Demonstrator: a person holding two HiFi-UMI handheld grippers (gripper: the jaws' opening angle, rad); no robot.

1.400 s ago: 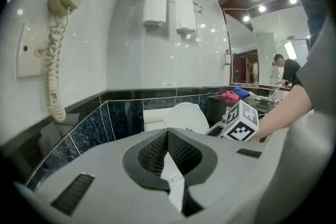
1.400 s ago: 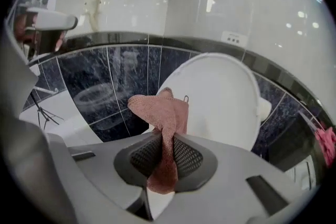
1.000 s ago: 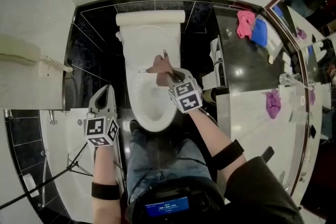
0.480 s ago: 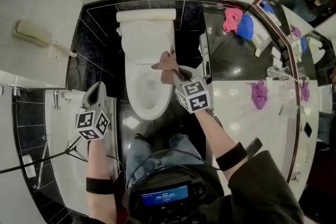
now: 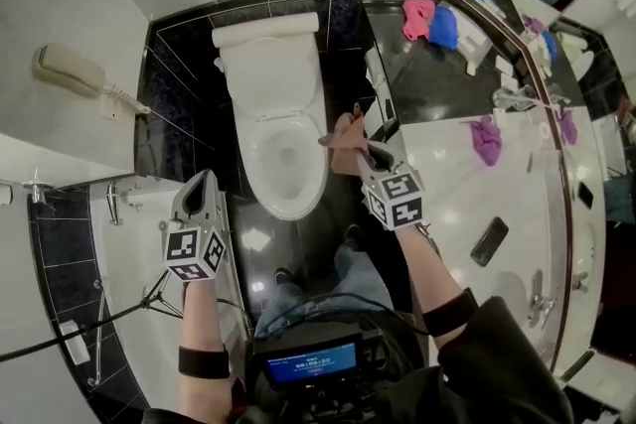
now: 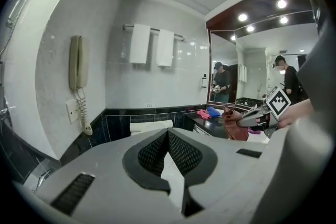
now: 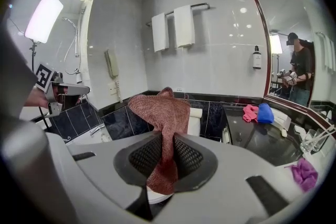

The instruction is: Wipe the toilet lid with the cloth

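Note:
The white toilet (image 5: 283, 149) stands in the middle of the head view with its bowl showing; its lid (image 5: 270, 74) seems to be raised against the tank. My right gripper (image 5: 350, 142) hangs just right of the bowl, shut on a reddish-brown cloth (image 5: 343, 129). In the right gripper view the cloth (image 7: 163, 113) bunches up above the jaws of the right gripper (image 7: 167, 152) and trails below them. My left gripper (image 5: 203, 182) is to the left of the bowl, shut and holding nothing. In its own view the left gripper (image 6: 168, 136) has its pads together.
A black counter (image 5: 437, 84) at the right carries a pink cloth (image 5: 418, 18) and a blue cloth (image 5: 443, 28). A purple cloth (image 5: 486, 139) and a dark phone (image 5: 489, 241) lie on the white top. A wall telephone (image 5: 65, 70) hangs at left. A person's legs are below the bowl.
The right gripper has carried the cloth from above the bowl's right rim out to the toilet's right side and upward. The left gripper has risen a little and stays left of the bowl.

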